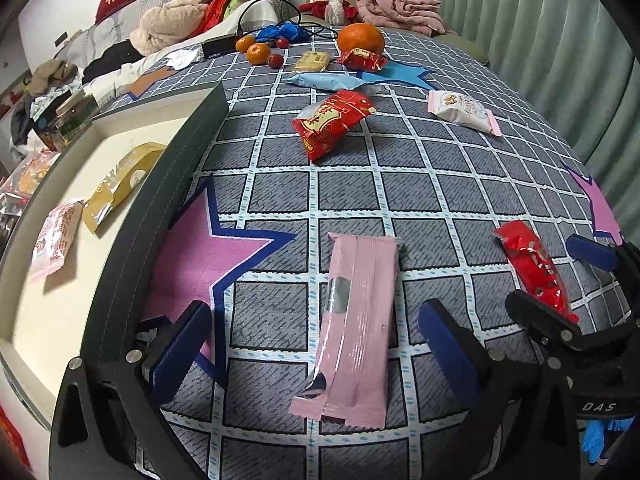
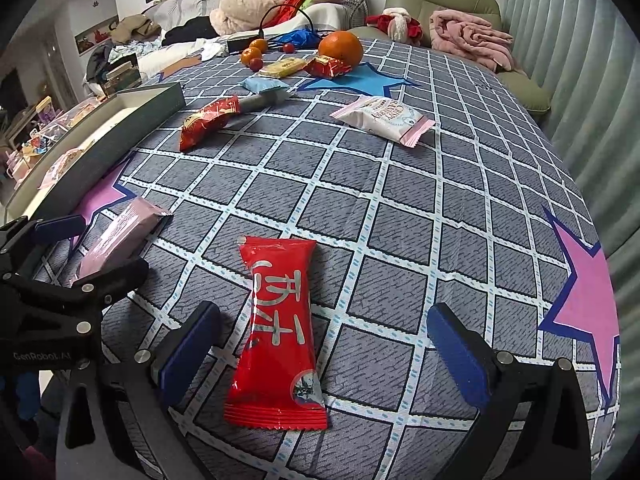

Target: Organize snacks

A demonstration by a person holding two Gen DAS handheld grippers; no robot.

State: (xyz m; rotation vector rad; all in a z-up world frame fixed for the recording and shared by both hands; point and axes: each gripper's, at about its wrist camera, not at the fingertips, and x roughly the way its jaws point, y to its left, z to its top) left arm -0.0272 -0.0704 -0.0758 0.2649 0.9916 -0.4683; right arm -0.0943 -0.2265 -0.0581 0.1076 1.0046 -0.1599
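Left gripper (image 1: 316, 352) and right gripper (image 2: 324, 350) both gape wide, nothing held. On the bedspread (image 1: 360, 196), near its front edge: tray (image 1: 188, 152) at left, pink packet (image 1: 356, 328), red packet (image 2: 278, 332). Pre-grasp, probably; next: descend, then close squarely across each wrapper.

Snack packets (image 1: 352, 328) on checked bedsheet (image 1: 360, 196)

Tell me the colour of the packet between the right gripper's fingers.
Red packet, white lettering; right wrist view.
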